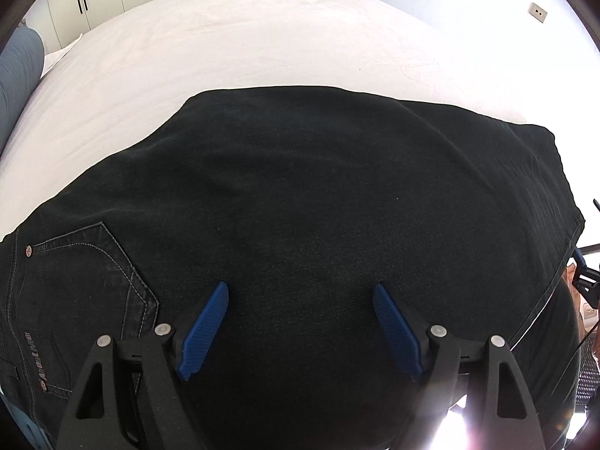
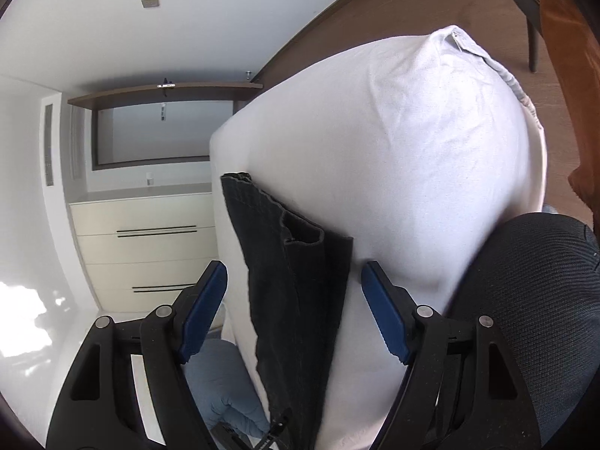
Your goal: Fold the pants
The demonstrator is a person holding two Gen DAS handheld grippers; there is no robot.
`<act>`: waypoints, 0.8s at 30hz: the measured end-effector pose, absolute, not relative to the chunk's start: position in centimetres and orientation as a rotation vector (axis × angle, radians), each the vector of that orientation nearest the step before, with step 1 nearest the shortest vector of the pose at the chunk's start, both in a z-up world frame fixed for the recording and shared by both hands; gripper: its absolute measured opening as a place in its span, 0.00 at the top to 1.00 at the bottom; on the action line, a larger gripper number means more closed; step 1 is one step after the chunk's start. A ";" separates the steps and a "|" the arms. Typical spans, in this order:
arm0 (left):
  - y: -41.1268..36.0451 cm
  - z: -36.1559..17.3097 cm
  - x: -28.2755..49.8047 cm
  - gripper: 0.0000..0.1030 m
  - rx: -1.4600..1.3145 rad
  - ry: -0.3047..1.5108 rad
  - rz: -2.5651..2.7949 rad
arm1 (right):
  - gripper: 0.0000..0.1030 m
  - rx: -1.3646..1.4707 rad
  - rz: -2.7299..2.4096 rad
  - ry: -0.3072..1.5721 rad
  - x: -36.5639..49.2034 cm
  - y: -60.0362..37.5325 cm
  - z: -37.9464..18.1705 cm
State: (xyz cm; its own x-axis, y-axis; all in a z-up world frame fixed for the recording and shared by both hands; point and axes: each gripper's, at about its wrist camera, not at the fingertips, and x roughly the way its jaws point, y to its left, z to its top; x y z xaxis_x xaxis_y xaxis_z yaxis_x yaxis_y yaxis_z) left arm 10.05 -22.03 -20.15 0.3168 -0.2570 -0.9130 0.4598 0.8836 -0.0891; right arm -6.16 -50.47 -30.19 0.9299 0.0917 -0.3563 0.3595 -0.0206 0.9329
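Pants (image 1: 300,195) spread flat near bed (image 1: 232,48) edge, leg hems (image 2: 277,217) hanging over side. Left hand-held gripper (image 1: 300,322) spread above fabric; right hand-held gripper (image 2: 294,307) spread around legs. Step judged: pre-grasp. Next: pinch hems, carry toward waistband.

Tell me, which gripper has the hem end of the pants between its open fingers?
The right gripper: the pants hem lies between its fingers. The left gripper hovers over mid-fabric.
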 end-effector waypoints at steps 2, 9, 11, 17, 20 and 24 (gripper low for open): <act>-22.6 -20.6 9.7 0.20 0.204 1.158 -0.476 | 0.42 1.584 -0.178 0.346 -5.7 -50.5 -30.0; -24.2 -20.3 8.7 0.18 0.210 1.162 -0.476 | 0.49 1.648 -0.150 0.298 -4.5 -51.1 -31.8; -24.0 -20.2 9.0 0.18 0.211 1.163 -0.478 | 0.49 1.648 -0.149 0.278 -4.2 -51.2 -31.9; -24.4 -20.1 8.9 0.17 0.217 1.167 -0.474 | 0.74 1.608 -0.148 0.318 -2.8 -52.1 -31.7; -24.4 -20.1 8.9 0.17 0.212 1.169 -0.477 | 0.88 1.590 -0.170 0.336 -2.3 -52.5 -31.8; -24.1 -20.1 8.9 0.16 0.199 1.170 -0.481 | 0.90 1.565 -0.217 0.344 -2.5 -53.0 -31.5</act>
State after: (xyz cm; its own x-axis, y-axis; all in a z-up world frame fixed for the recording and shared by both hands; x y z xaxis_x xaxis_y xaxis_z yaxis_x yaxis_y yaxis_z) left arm 8.93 -24.13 -20.08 0.3035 -0.2586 -0.9171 0.4616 0.8819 -0.0959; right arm -2.50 -52.96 -31.47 0.9338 0.0811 -0.3484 0.3495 0.0011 0.9369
